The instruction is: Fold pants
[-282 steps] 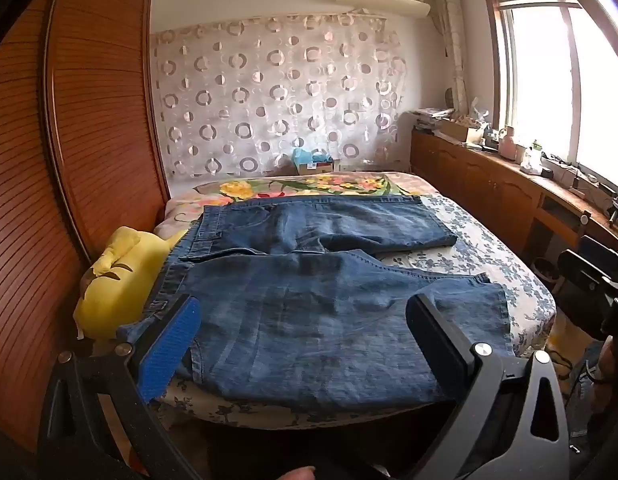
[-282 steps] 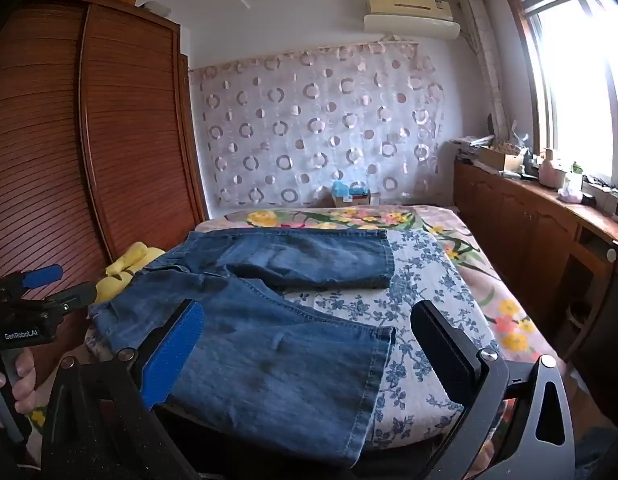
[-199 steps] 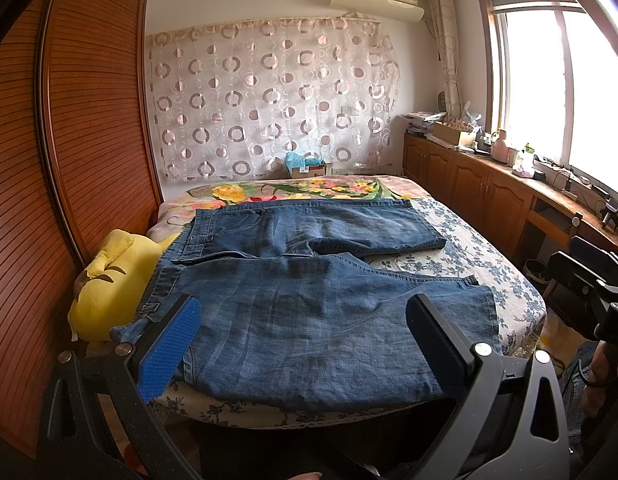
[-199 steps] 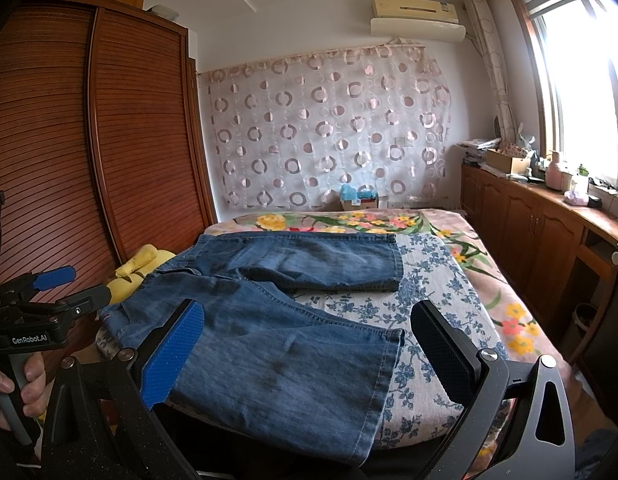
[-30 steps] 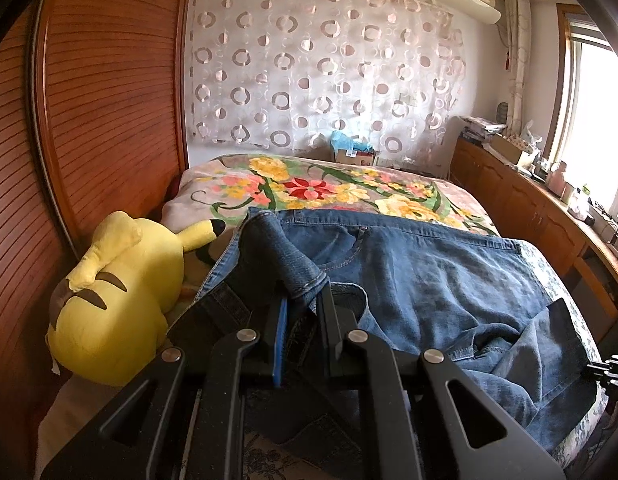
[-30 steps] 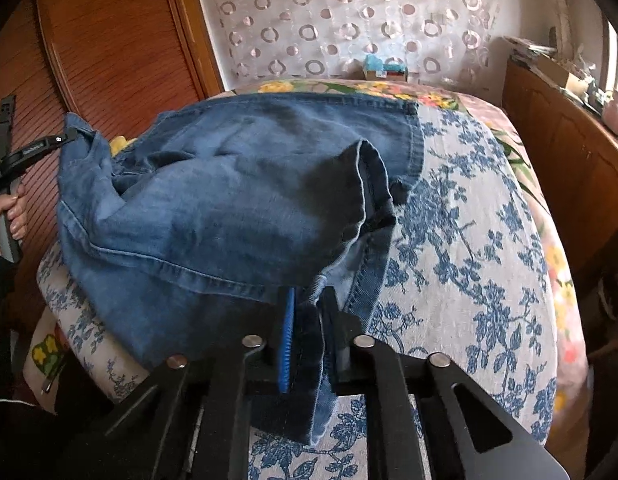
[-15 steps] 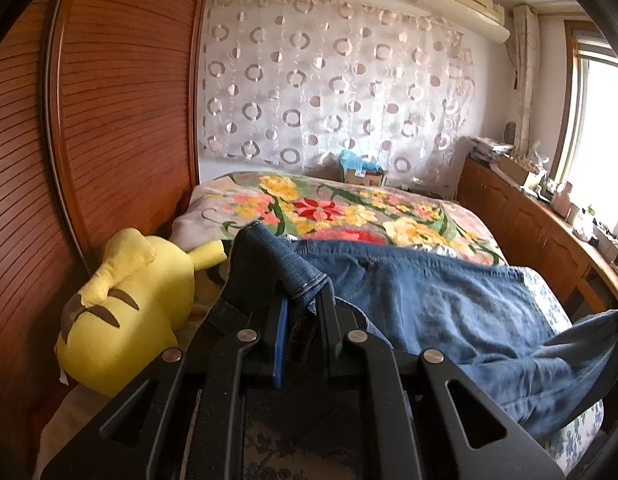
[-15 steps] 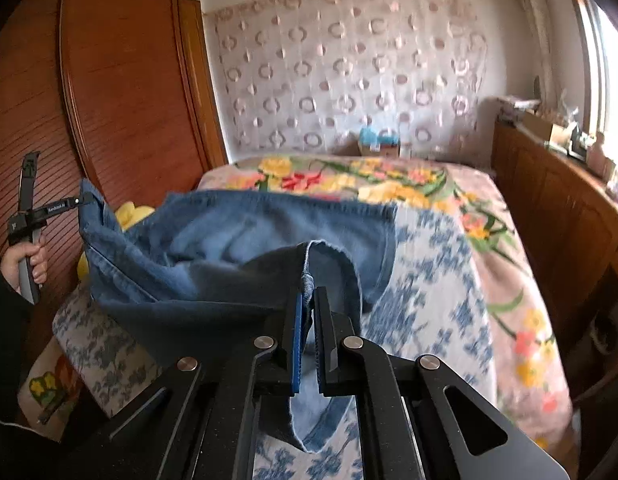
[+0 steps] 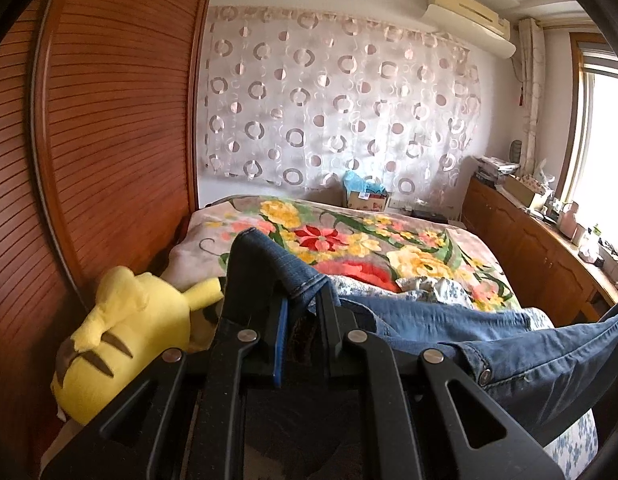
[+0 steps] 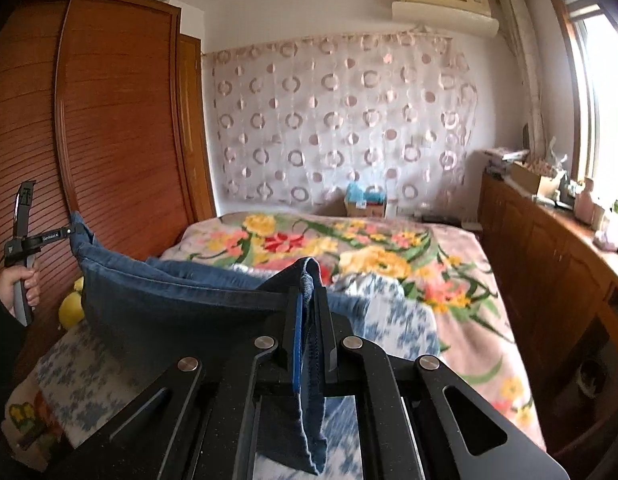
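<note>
My left gripper [image 9: 300, 312] is clenched on the waistband of the jeans [image 9: 549, 344], and my right gripper [image 10: 309, 308] pinches a hemmed edge, probably a leg end. The denim hangs stretched between them above the bed [image 10: 461, 248], sagging toward the near edge of the bed. A yellow plush toy [image 9: 125, 332] lies on the bed beside the wardrobe [image 9: 109, 120].

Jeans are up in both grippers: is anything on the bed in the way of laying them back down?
Nothing visible on the open bedspread. The jeans hang between the left gripper and right gripper; the yellow plush toy lies at the bed's left edge beside the wardrobe.
</note>
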`<state>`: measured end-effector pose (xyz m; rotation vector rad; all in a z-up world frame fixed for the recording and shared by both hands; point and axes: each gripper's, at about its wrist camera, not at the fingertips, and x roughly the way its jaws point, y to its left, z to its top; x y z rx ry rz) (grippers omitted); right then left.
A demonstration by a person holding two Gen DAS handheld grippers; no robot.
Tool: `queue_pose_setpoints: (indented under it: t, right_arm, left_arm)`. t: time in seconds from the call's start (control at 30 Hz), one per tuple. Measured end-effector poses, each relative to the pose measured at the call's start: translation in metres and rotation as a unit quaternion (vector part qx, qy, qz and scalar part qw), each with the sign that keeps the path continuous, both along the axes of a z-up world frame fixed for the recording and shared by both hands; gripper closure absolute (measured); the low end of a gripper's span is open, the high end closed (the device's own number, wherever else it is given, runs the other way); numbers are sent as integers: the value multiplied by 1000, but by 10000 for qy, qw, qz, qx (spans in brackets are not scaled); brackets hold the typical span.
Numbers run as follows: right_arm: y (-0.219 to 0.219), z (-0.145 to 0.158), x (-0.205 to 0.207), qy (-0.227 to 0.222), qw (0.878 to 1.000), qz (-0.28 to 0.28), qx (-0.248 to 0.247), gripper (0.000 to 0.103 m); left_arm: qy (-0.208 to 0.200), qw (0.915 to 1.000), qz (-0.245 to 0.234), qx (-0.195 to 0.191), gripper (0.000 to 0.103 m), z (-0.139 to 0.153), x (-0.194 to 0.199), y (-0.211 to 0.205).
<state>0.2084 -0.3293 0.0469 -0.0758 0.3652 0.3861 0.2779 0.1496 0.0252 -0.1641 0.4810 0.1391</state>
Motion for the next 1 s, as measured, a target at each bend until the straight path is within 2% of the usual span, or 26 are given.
queue_pose_setpoints:
  t: [0.27, 0.57, 0.83, 0.97, 1.0]
  right_arm:
    - [18, -11, 40, -55, 9997, -207, -131, 98]
    - [52, -40, 92, 323, 9966, -425, -633, 98]
    - [72, -32, 119, 430, 9951, -528, -713, 98]
    - [74, -39, 136, 762, 9927, -573, -742, 98]
    - [76, -40, 135, 818, 9918, -600, -778, 98]
  left_arm:
    - [109, 9999, -39, 84, 89, -5, 60, 1]
    - [498, 9987, -82, 20, 89, -42, 125, 5]
    - [740, 9972, -131, 43, 89, -53, 155, 7]
    - [1095, 9934, -342, -21, 74, -64, 156, 6]
    - [1106, 9931, -379, -18, 63, -65, 152, 7]
